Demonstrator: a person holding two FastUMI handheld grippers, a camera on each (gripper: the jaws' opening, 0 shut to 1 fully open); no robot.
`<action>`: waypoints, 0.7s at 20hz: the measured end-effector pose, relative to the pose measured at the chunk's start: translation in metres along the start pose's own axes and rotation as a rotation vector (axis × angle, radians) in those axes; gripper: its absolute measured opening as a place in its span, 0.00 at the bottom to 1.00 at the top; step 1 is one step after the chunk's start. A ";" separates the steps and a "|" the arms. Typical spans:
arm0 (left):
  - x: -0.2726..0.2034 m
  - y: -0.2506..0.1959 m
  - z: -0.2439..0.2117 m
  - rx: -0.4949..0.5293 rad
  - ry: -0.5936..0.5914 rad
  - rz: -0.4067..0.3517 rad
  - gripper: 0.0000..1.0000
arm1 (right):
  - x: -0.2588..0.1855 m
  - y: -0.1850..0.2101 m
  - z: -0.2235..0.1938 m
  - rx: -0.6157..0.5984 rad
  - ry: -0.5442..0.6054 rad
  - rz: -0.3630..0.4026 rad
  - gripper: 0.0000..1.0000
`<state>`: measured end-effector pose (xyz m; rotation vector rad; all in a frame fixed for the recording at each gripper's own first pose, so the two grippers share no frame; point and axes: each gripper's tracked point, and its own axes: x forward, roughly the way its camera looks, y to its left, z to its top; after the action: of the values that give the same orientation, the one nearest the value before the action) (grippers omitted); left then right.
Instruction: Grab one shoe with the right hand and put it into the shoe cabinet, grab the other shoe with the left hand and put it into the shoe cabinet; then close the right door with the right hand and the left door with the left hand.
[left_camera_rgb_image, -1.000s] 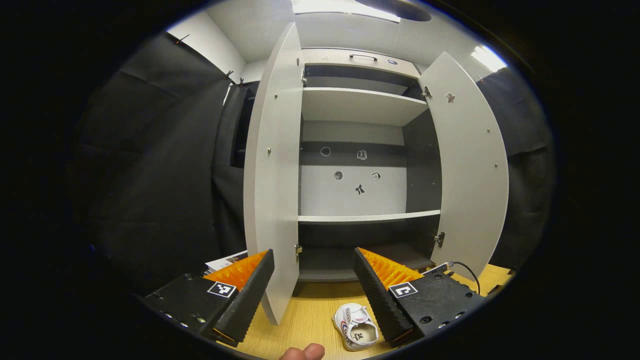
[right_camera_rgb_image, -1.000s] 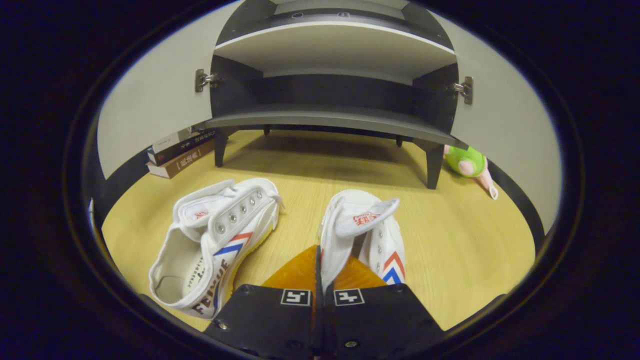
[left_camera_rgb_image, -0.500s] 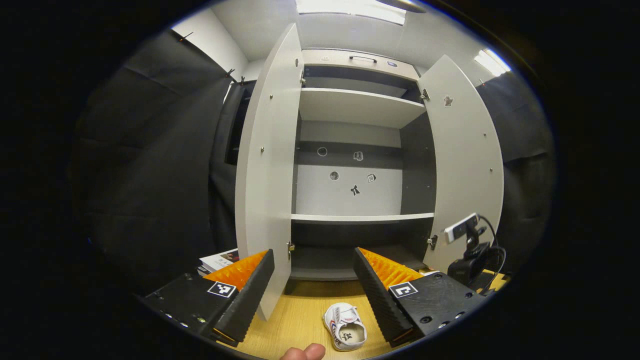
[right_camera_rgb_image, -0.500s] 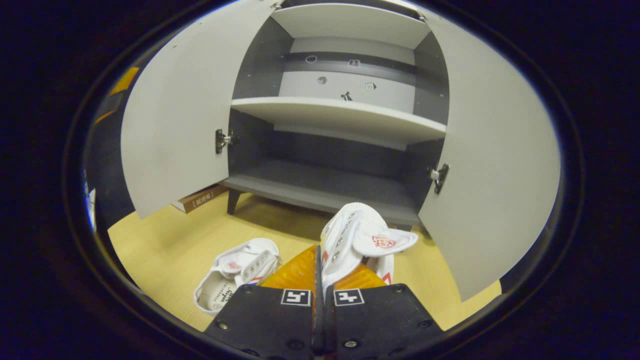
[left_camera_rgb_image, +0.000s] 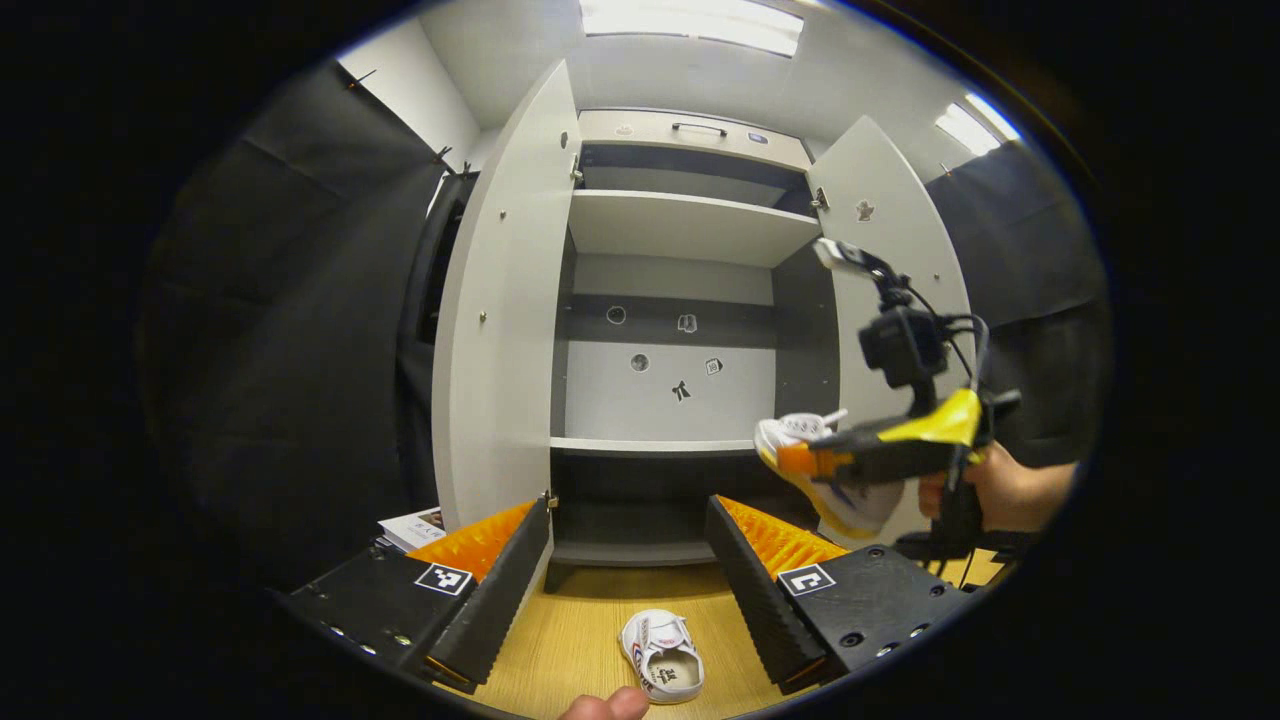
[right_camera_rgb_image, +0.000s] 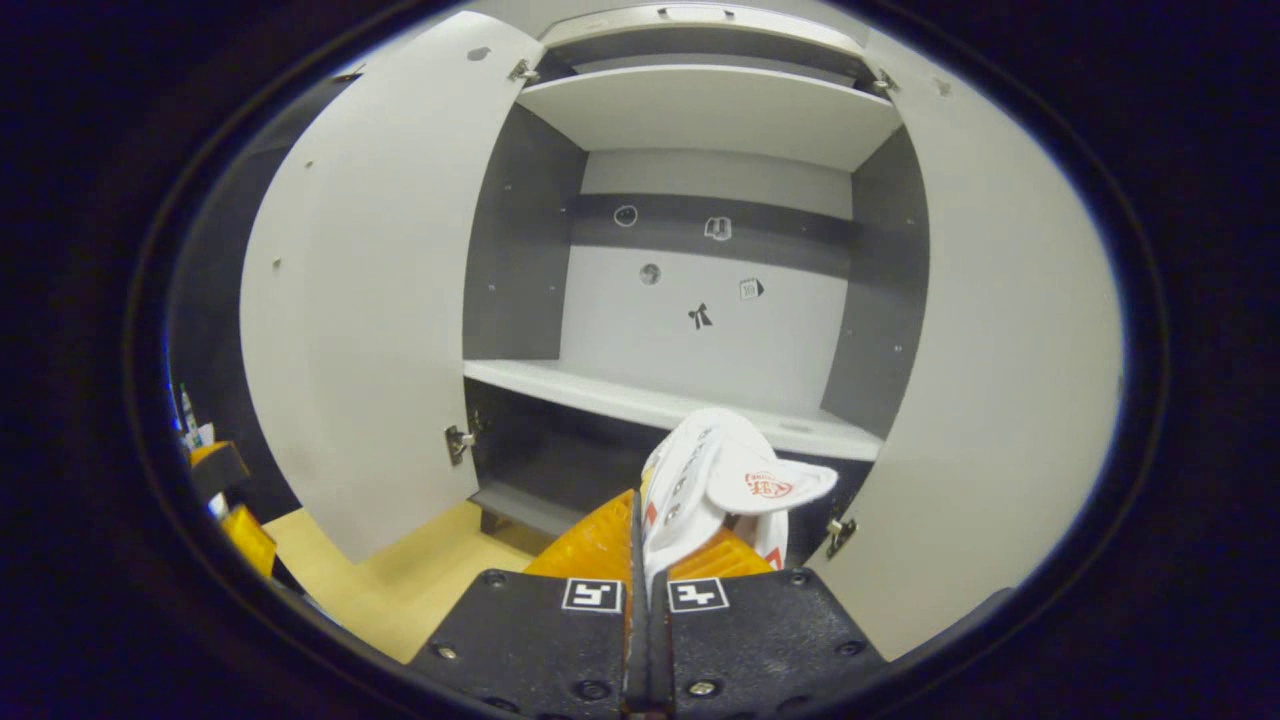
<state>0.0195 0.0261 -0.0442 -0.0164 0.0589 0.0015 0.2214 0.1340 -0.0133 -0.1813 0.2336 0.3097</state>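
Observation:
My right gripper (right_camera_rgb_image: 645, 520) is shut on the side wall of a white shoe (right_camera_rgb_image: 715, 475) and holds it in the air in front of the middle shelf (right_camera_rgb_image: 560, 380) of the open shoe cabinet. In the left gripper view that same right gripper (left_camera_rgb_image: 800, 458) and its shoe (left_camera_rgb_image: 835, 490) hang at the right, held by a hand (left_camera_rgb_image: 1000, 490). My left gripper (left_camera_rgb_image: 628, 560) stands open above the floor, nothing between its fingers. The other white shoe (left_camera_rgb_image: 662, 668) lies on the wooden floor below it. Both cabinet doors, the left door (left_camera_rgb_image: 495, 310) and the right door (left_camera_rgb_image: 890, 230), stand wide open.
A stack of books (left_camera_rgb_image: 412, 527) lies on the floor left of the cabinet. Black cloth walls flank the cabinet on both sides. The upper shelf (left_camera_rgb_image: 690, 215) and the bottom shelf (left_camera_rgb_image: 620, 545) hold nothing. A fingertip (left_camera_rgb_image: 605, 706) shows at the bottom edge.
My right gripper has lifted its shoe from the floor up to the level of the middle shelf. The left gripper has drifted slightly back; the second shoe stays on the floor.

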 end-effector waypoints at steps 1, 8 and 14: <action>-0.002 -0.001 0.000 0.004 0.001 -0.001 0.95 | 0.013 -0.006 0.014 0.006 0.000 -0.010 0.04; -0.008 -0.002 -0.001 0.011 0.008 -0.013 0.95 | 0.111 -0.048 0.064 0.042 0.095 -0.079 0.04; -0.004 0.012 -0.007 0.042 0.024 0.014 0.95 | 0.180 -0.066 0.065 0.059 0.225 -0.100 0.04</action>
<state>0.0148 0.0379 -0.0516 0.0263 0.0835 0.0138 0.4220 0.1366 0.0122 -0.1692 0.4541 0.1828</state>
